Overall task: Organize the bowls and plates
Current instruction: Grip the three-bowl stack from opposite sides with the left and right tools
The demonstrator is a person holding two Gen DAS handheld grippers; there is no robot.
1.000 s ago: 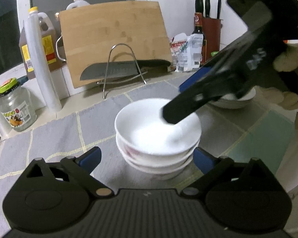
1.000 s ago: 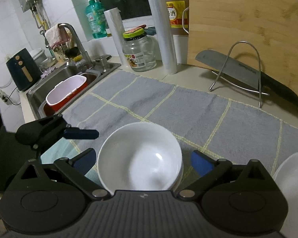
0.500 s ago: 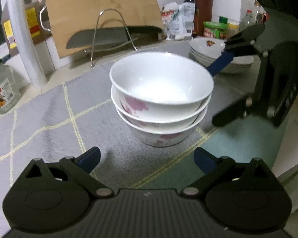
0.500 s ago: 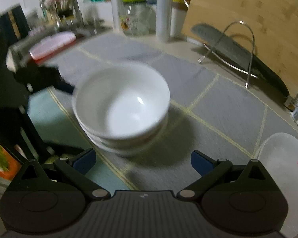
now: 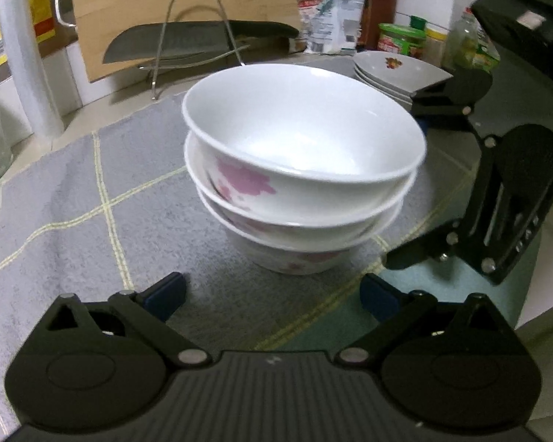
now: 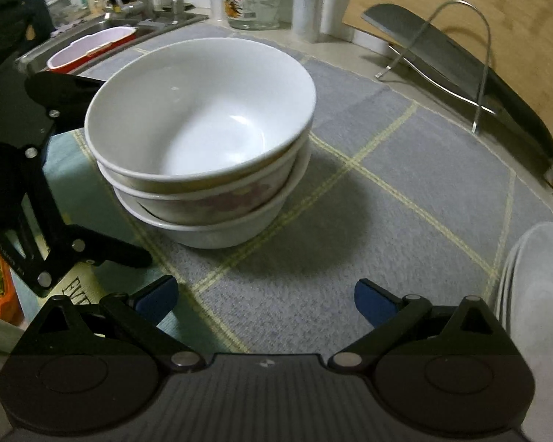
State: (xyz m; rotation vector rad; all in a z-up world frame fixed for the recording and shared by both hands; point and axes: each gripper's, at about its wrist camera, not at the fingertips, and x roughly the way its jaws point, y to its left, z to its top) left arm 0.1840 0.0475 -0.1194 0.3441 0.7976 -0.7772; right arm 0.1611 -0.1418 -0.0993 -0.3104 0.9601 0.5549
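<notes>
A stack of three white bowls (image 5: 302, 169) with pink flowers stands on the grey checked mat (image 5: 92, 202); it also shows in the right wrist view (image 6: 206, 136). My left gripper (image 5: 272, 294) is open and empty, low in front of the stack. My right gripper (image 6: 263, 296) is open and empty, on the stack's other side; it shows at the right of the left wrist view (image 5: 398, 180). The left gripper shows at the left of the right wrist view (image 6: 105, 167). A stack of white plates (image 5: 394, 73) sits behind the bowls; it also shows at the right edge of the right wrist view (image 6: 538, 294).
A wooden cutting board (image 5: 180, 7), a cleaver (image 5: 202, 42) on a wire rack (image 5: 195, 37), an oil bottle (image 5: 18, 25) and a film roll (image 5: 25, 59) line the back. A sink (image 6: 103, 37) with a red tub lies left. Jars (image 5: 402, 38) stand behind the plates.
Both grippers have dropped lower and drawn back from the bowl stack. My right gripper's fingers, earlier over the top bowl, now sit beside the stack.
</notes>
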